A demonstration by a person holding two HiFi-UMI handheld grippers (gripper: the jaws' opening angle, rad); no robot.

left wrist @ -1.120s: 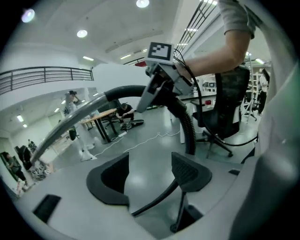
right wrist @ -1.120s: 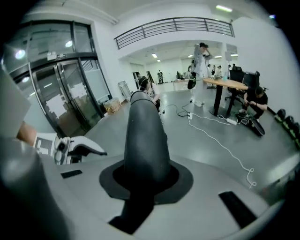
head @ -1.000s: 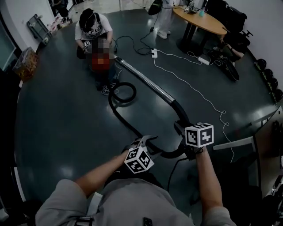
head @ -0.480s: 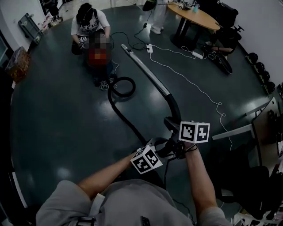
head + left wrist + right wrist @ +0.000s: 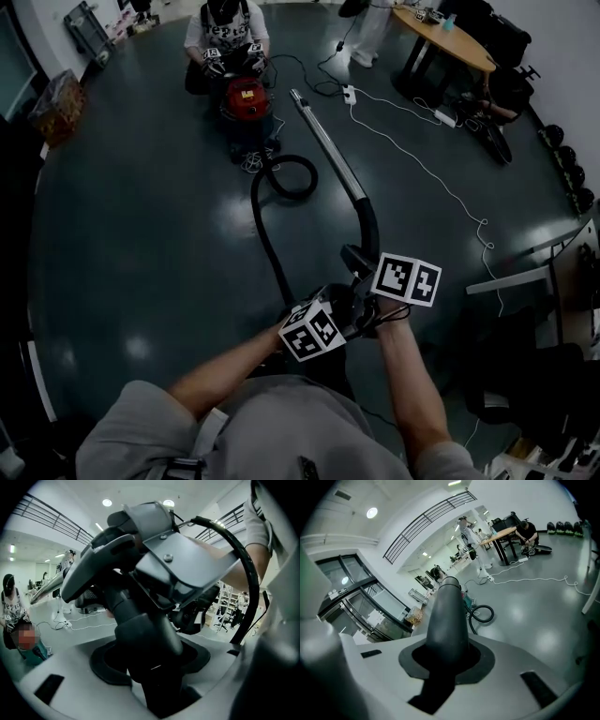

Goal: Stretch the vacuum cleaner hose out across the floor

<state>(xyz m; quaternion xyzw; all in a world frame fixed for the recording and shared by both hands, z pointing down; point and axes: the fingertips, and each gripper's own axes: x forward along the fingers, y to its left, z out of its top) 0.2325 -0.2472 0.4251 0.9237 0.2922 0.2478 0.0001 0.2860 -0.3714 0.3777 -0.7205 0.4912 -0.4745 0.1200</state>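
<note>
Hose [image 5: 265,234] lies on the dark floor [image 5: 141,244]: one coil just beside the red vacuum cleaner [image 5: 246,97], then a fairly straight run toward the camera, up to both grippers. Left gripper [image 5: 150,665] is clamped on the thick black hose end, jaws fairly wide and just been closing in on it. Right gripper [image 5: 444,656] sits just ahead of it, jaws narrow, clamped on the black handle bend [image 5: 369,225]. That bend leads into the metal wand [image 5: 328,145], whose far tip is down near a power strip [image 5: 349,94]. A person [image 5: 225,33] crouches just behind the cleaner. Open floor left of the hose, out to a box [image 5: 56,103] by the wall. Right side is tighter: white cable [image 5: 427,169] snakes across the floor, wooden table [image 5: 459,42] at the far right, pale desk edge [image 5: 511,277] near the right arm.
</note>
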